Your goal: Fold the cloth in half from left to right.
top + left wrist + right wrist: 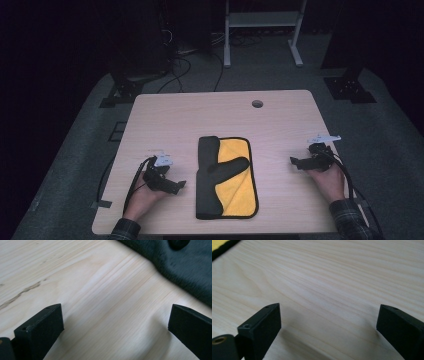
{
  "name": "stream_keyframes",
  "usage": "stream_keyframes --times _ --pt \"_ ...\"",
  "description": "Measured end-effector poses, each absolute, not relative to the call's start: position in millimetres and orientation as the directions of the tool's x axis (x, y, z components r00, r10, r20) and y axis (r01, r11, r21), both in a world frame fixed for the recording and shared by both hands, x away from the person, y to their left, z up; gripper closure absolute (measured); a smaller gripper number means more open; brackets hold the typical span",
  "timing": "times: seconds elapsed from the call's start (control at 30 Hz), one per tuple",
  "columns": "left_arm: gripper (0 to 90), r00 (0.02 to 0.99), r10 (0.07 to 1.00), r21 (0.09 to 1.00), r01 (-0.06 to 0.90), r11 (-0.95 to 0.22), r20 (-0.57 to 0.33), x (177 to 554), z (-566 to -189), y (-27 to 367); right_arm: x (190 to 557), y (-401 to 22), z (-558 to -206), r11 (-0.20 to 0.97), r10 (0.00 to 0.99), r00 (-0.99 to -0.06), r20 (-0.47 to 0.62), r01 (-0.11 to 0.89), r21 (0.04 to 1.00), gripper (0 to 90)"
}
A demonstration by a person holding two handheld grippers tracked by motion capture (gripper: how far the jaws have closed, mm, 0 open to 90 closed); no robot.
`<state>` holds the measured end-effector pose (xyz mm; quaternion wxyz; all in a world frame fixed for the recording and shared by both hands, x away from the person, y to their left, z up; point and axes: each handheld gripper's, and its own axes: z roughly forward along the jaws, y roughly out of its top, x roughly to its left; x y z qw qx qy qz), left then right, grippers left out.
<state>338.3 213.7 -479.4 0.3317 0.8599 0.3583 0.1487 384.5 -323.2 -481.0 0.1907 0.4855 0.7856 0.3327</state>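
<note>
Cloth: yellow cloth [235, 175] with a black border and black underside, lying flat at the lower centre of the high view, on the table [220, 112]; its left part is folded over so the black side faces up, and one black flap reaches across the yellow toward the right.
Left hand-held gripper: [176, 186] at the lower left of the high view, on the table just left of the cloth, apart from it, jaws pointing toward the cloth's left edge.
Left hand-held gripper, state: jaws spread wide, bare wood between them, nothing held; no pad touches the cloth.
Right hand-held gripper: [296, 162] at the right of the high view, well apart from the cloth's right edge, pointing left toward it.
Right hand-held gripper, state: jaws wide apart, bare table between them, nothing gripped.
High view, particular: whole table with a round hole [257, 104] near its far edge, both forearms in plaid sleeves, trailing cables, dark floor and a white frame beyond.
Left gripper view, particular: the left hand-held gripper [115, 320] close up; the cloth's dark pile [185, 267] fills the upper right corner, close ahead of the right jaw; wood grain elsewhere.
Right gripper view, particular: the right hand-held gripper [329, 322] over pale wood; a sliver of the cloth's yellow face and black border [220, 246] in the upper left corner.
</note>
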Motion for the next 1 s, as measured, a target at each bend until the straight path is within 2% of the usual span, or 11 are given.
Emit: stream_keyframes --times 0.1,0.27,0.4,0.5,1.0 --pt "0.0 0.705 0.709 0.708 0.492 -0.506 0.016 335 -483 224 382 -317 -476 0.328 0.876 -0.483 0.02 0.625 0.708 5.4" --pt "0.0 0.695 0.719 0.711 0.498 -0.496 0.014 334 -483 232 381 -309 -469 0.332 0.857 -0.513 0.038 0.608 0.722 6.0" --pt "0.0 0.69 0.724 0.713 0.5 -0.492 0.015 334 -483 232 381 -300 -465 0.347 0.838 -0.543 0.047 0.598 0.722 6.7" --pt "0.0 0.69 0.723 0.713 0.5 -0.492 0.015 334 -483 232 381 -293 -462 0.357 0.821 -0.568 0.058 0.589 0.725 12.4" --pt "0.0 0.681 0.732 0.714 0.506 -0.484 0.014 334 -484 230 388 -252 -450 0.397 0.737 -0.67 0.096 0.543 0.74 15.6"
